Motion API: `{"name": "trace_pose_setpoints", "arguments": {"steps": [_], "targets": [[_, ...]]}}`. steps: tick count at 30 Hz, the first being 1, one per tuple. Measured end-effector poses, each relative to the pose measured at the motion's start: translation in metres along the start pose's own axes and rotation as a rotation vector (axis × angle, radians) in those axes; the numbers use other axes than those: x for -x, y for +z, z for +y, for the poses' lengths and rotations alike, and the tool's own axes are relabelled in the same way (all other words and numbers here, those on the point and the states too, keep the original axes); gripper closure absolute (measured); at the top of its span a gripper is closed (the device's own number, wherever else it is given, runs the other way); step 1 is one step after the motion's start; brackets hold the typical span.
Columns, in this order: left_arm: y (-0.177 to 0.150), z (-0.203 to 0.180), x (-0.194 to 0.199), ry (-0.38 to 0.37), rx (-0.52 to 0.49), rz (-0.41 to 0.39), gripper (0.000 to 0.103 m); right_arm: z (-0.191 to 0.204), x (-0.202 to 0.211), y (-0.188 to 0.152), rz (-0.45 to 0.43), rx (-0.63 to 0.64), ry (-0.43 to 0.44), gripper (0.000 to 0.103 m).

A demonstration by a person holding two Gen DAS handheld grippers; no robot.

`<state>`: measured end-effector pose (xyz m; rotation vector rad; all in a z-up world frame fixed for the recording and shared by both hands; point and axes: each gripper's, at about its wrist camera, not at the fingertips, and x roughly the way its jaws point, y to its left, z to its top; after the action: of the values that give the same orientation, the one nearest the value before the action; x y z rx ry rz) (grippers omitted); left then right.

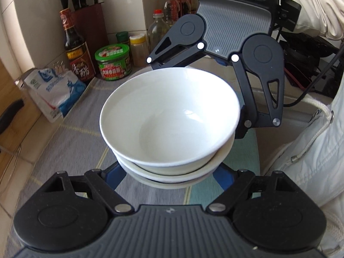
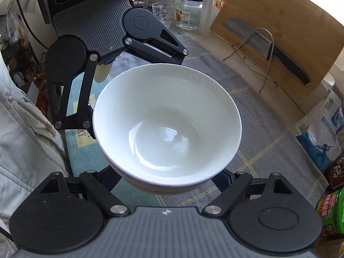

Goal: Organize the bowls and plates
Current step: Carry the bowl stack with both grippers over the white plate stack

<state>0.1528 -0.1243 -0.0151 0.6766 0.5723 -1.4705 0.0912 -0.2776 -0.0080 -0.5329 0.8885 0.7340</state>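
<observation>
Soy sauce bottle: upper left of the left wrist view, beside a green-lidded jar.
Salt bag: left edge, lying on the grey cloth.
Bowl stack: centre of both views, white bowls nested, top one empty.
Left gripper: fingers spread wide either side of the stack's lower bowls; contact hidden.
Right gripper: upper right, fingers wide apart around the stack's far side.
Knife: upper right of the right wrist view, against a wooden board.

Bright daylight, glare blown out top right, fisheye-bent edges, slight blur
</observation>
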Motion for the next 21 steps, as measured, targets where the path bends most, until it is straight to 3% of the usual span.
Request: {"name": "trace_pose_setpoints", "arguments": {"steps": [11, 21], "targets": [[0.062, 0.007, -0.058, -0.015, -0.038, -0.016, 0.017, -0.053, 0.033, -0.05, 0.019, -0.017, -0.047, 0.012], [0.086, 0.009, -0.105, -0.048, -0.045, -0.006, 0.017, -0.081, 0.036, -0.087, 0.048, -0.056, -0.058, 0.012]]}}
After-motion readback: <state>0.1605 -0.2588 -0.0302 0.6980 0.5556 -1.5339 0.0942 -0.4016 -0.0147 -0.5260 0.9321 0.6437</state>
